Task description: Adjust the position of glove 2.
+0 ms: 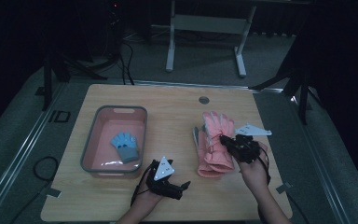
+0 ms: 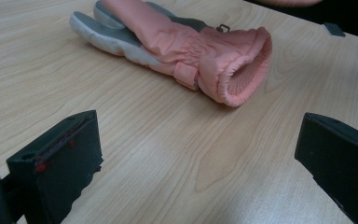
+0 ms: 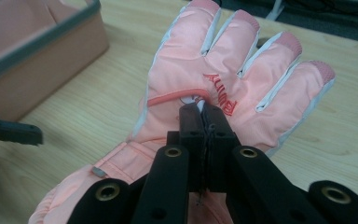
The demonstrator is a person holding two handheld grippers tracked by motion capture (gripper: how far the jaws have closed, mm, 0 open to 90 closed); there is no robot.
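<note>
I see a pink glove (image 3: 223, 88) of padded, smooth fabric with grey-white palm side, red stitched letters on the back and a ribbed cuff. It is on the right half of the pale wooden table (image 1: 177, 112), to the right of the grey-rimmed pink bin (image 1: 95, 135), where a small blue glove (image 1: 125, 145) lies. My right gripper (image 3: 204, 108) has its jaws pressed together, pinching the glove's back. My left gripper (image 2: 196, 154) has its jaws spread above bare wood.
</note>
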